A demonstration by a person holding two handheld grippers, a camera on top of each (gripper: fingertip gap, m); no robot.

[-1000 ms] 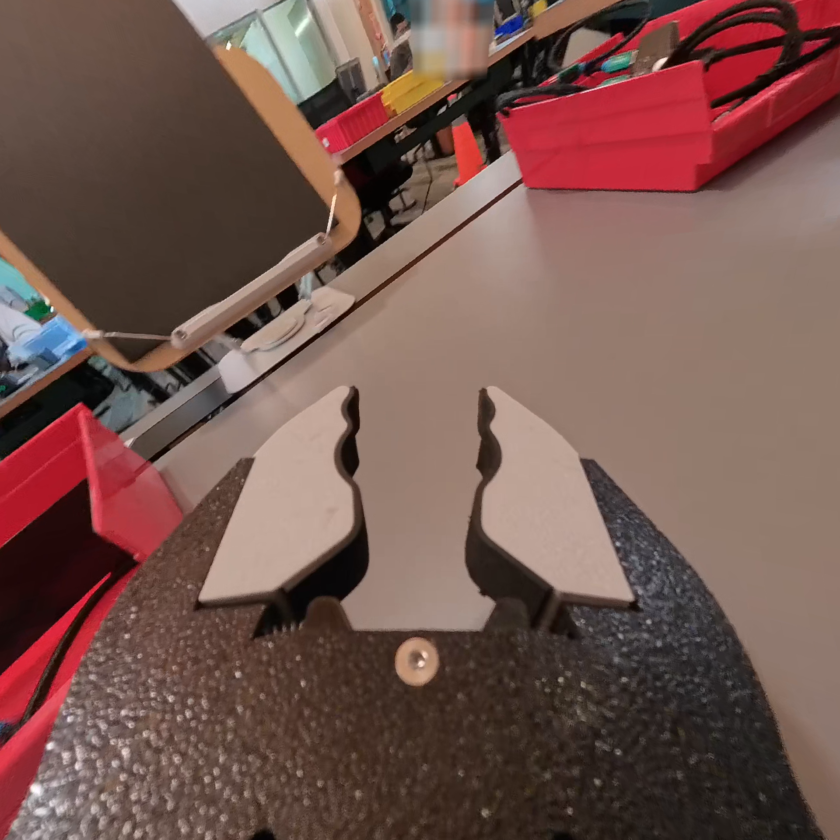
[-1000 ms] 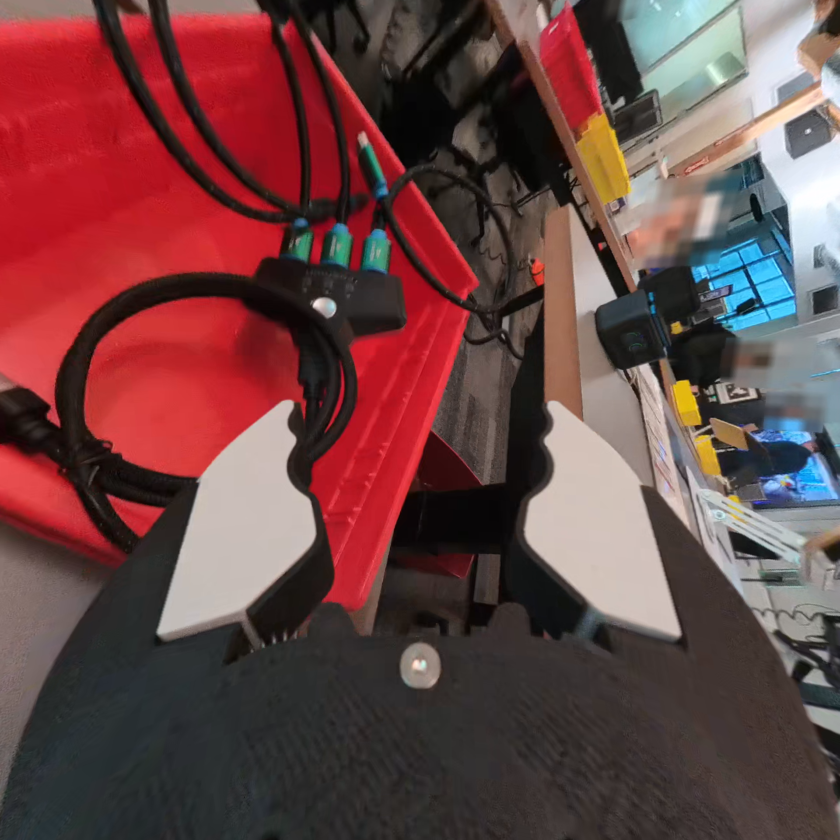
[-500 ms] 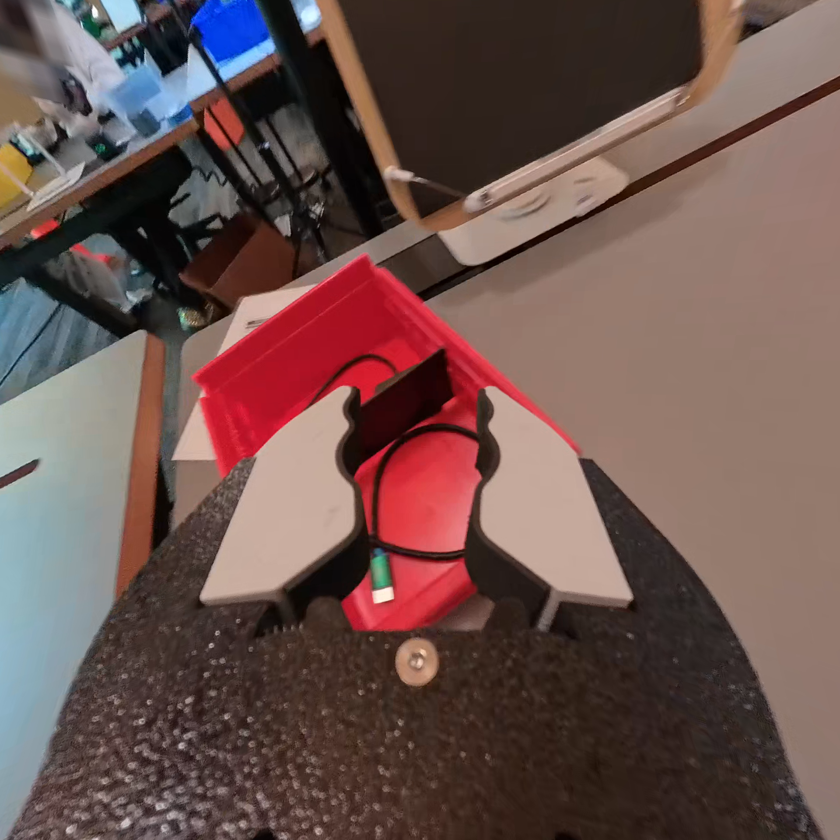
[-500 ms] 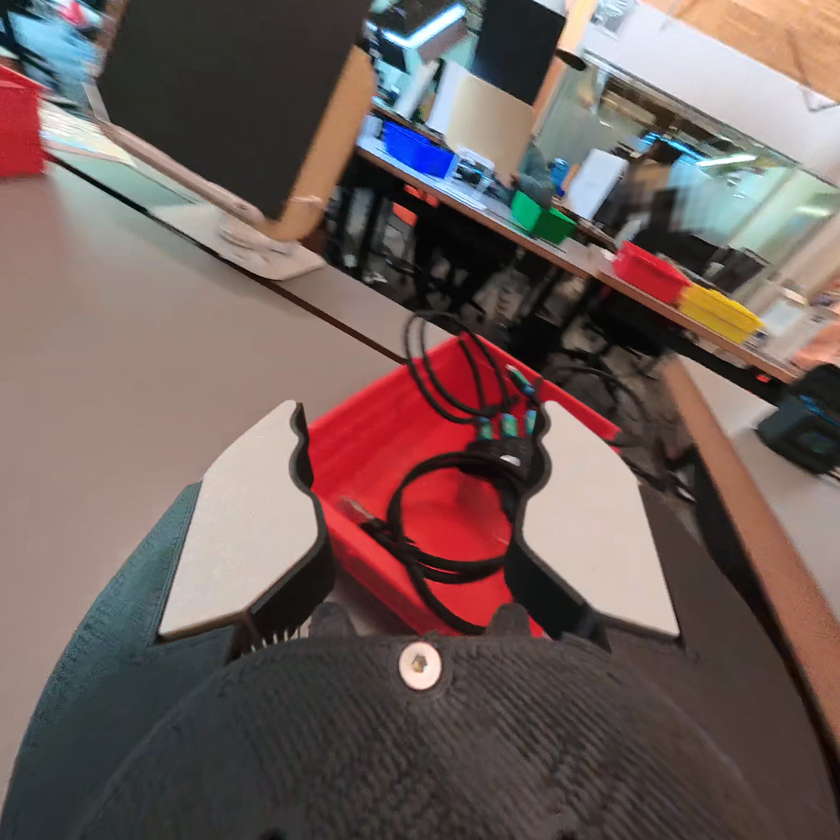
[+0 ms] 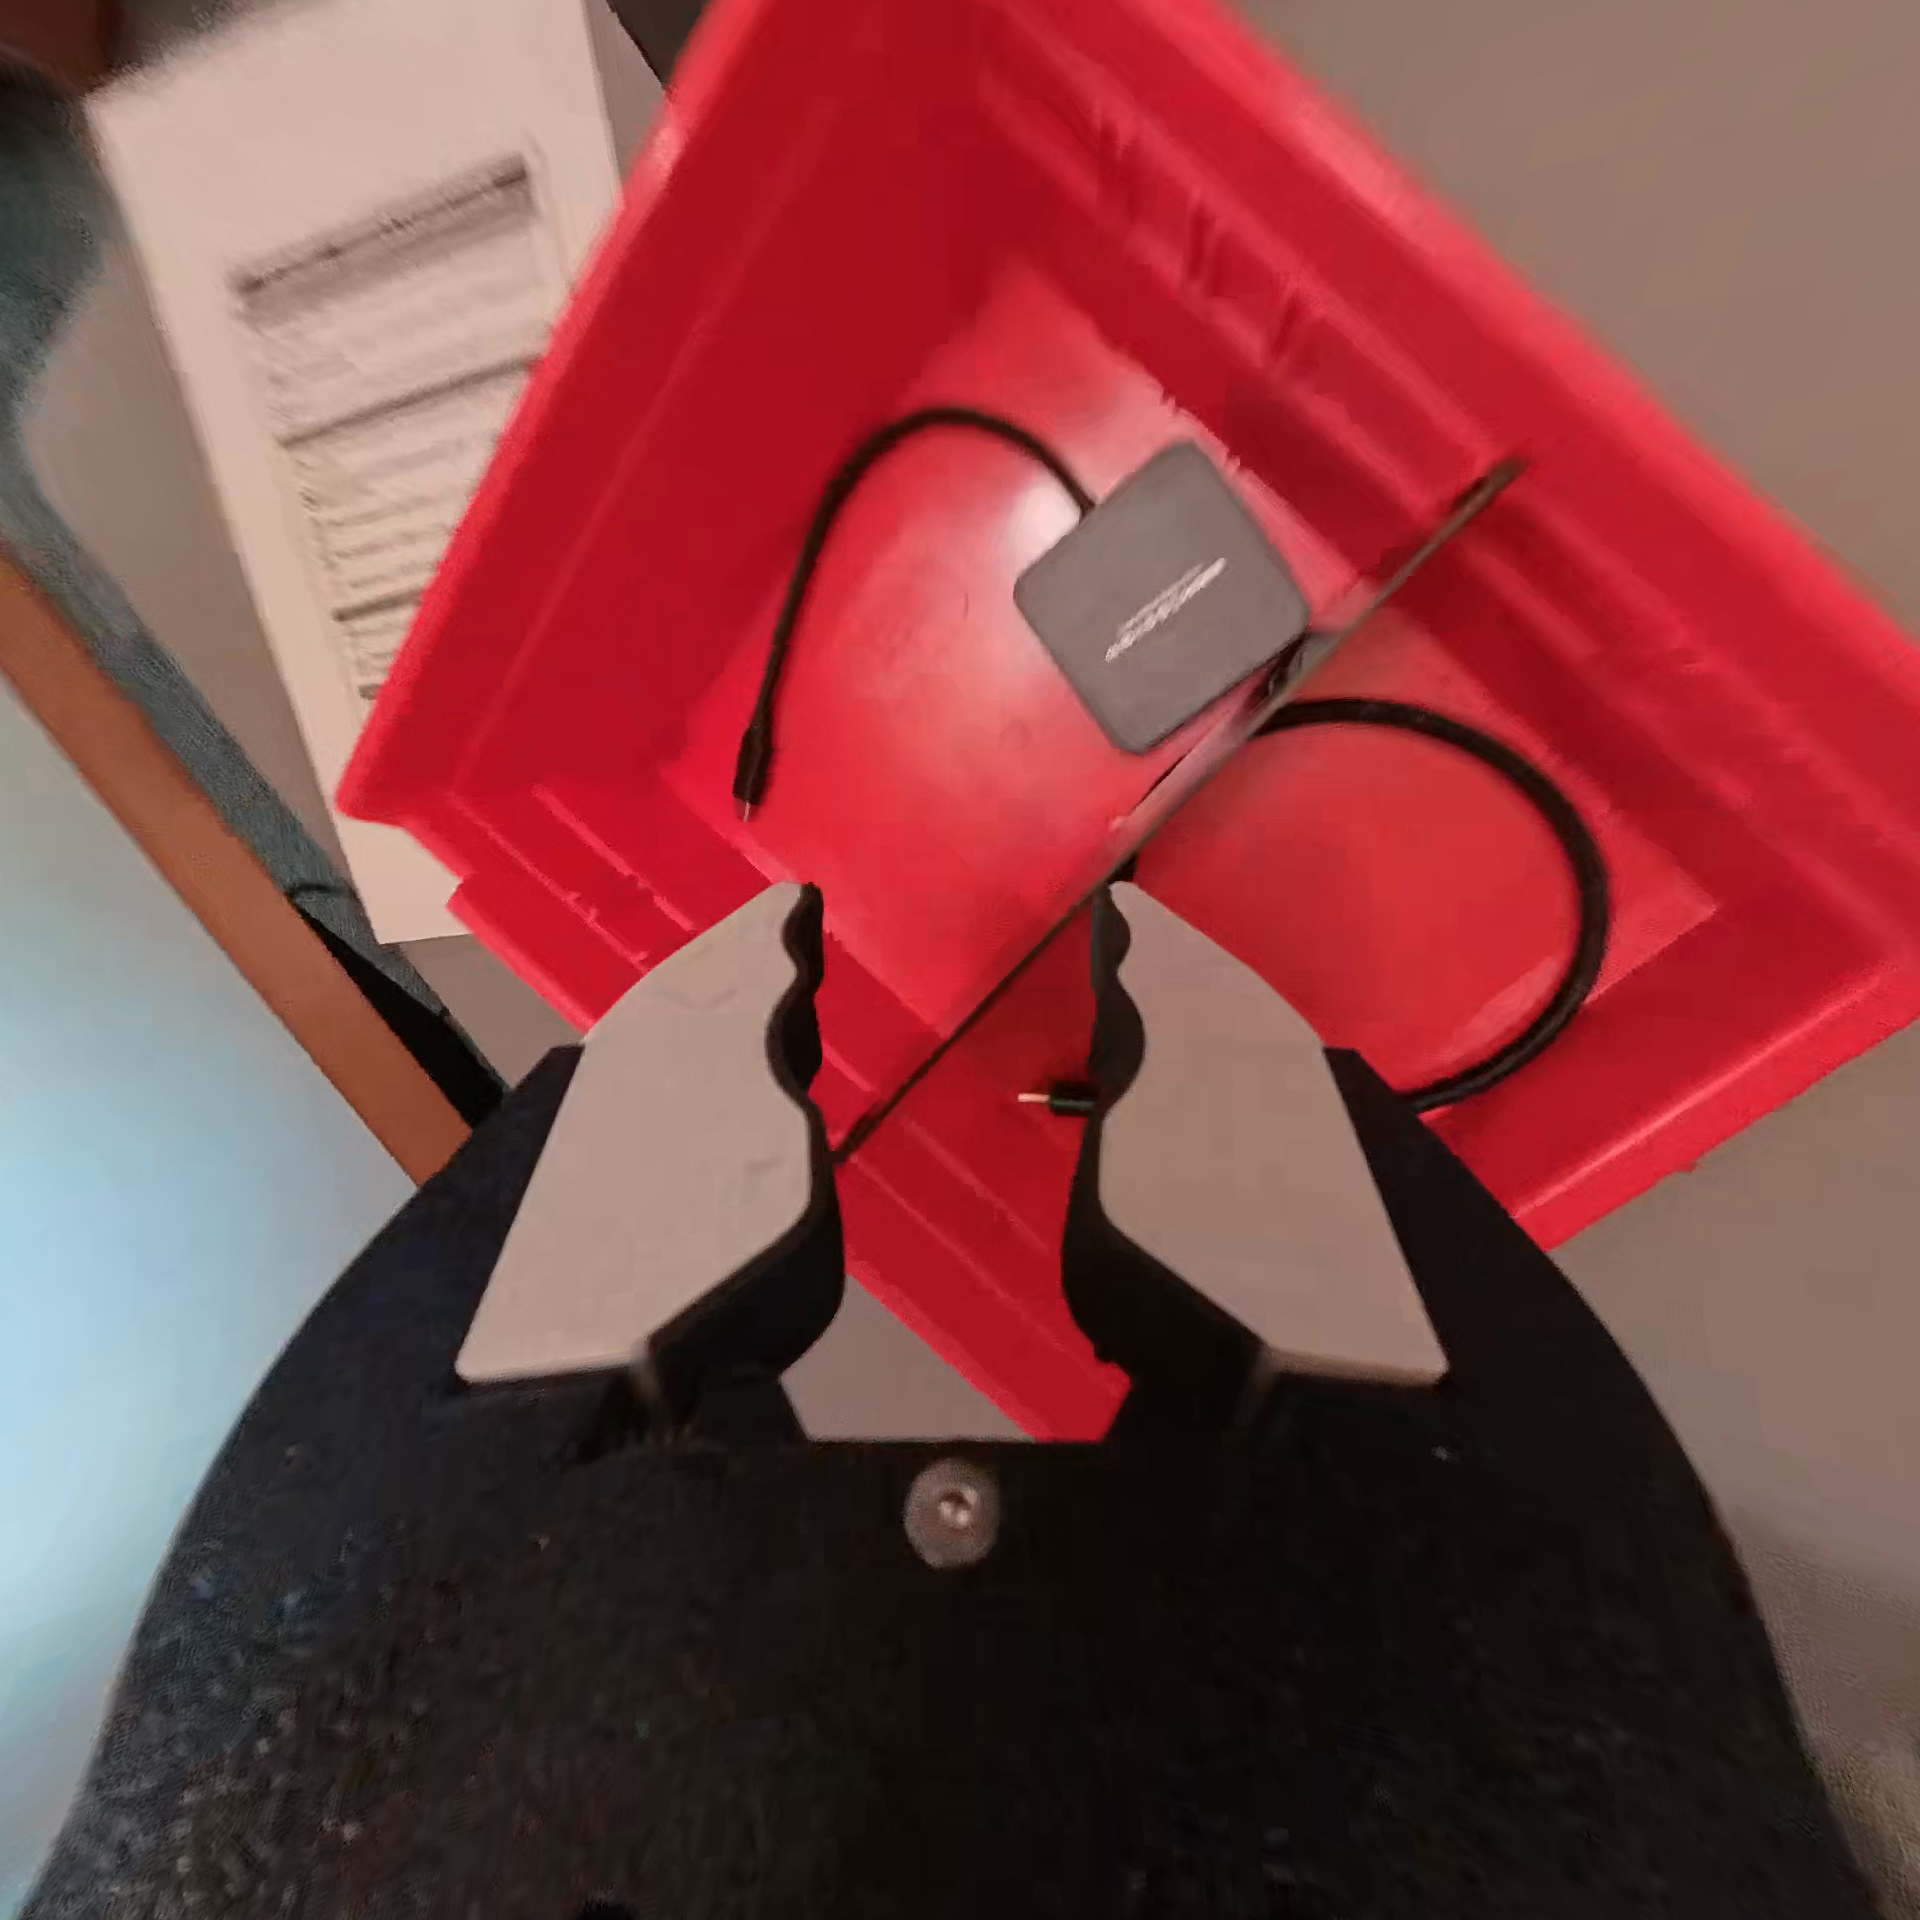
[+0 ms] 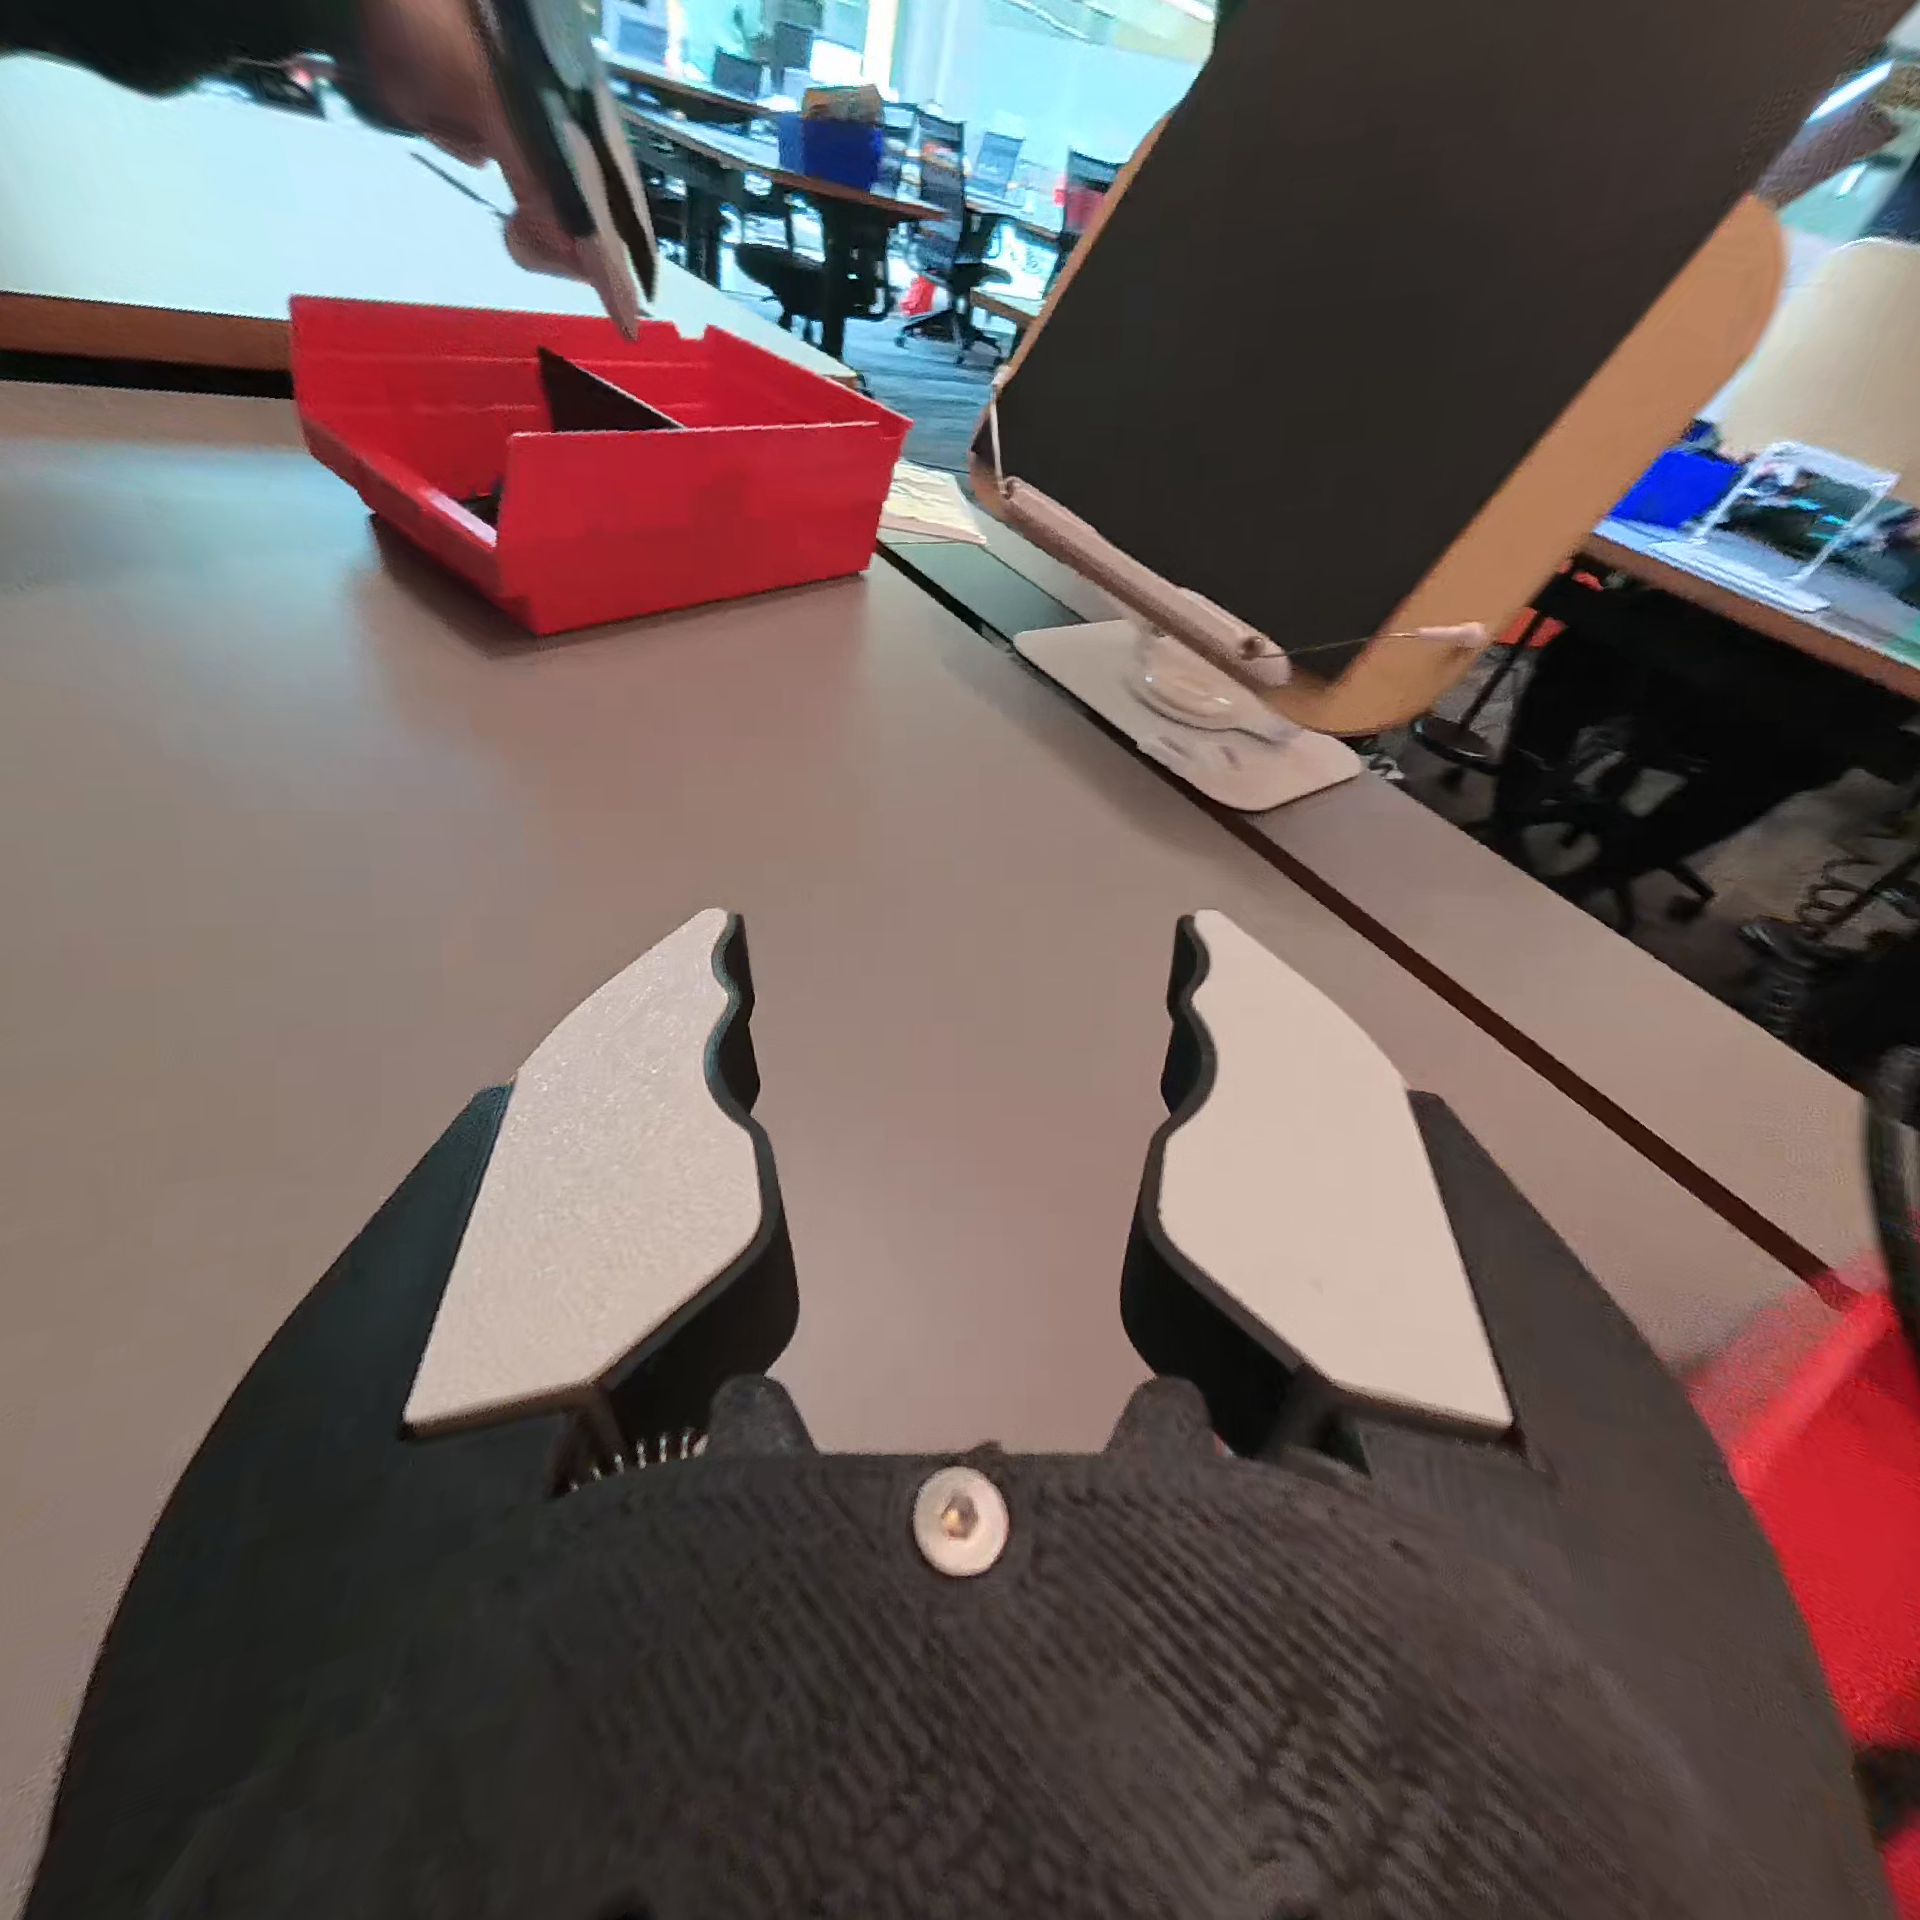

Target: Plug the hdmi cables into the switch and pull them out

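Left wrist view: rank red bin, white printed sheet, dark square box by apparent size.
1. red bin, by far the largest.
2. white printed sheet, partly hidden under the bin, so its full size is unsure.
3. dark square box, smallest.

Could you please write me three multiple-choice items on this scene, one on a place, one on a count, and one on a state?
1. Where does the flat dark grey box lie?
A. on the bare table
B. in the red bin, against its black divider
C. on the white sheet of paper

2. How many compartments does the divider make in the red bin?
A. two
B. three
C. four

3. What state is the left claw in?
A. shut on a cable
B. shut on the box
C. open and empty

Answers:
1 B, the box sits on the bin floor beside the divider.
2 A, one divider crosses the bin.
3 C, its fingers stand apart above the bin with nothing between them.
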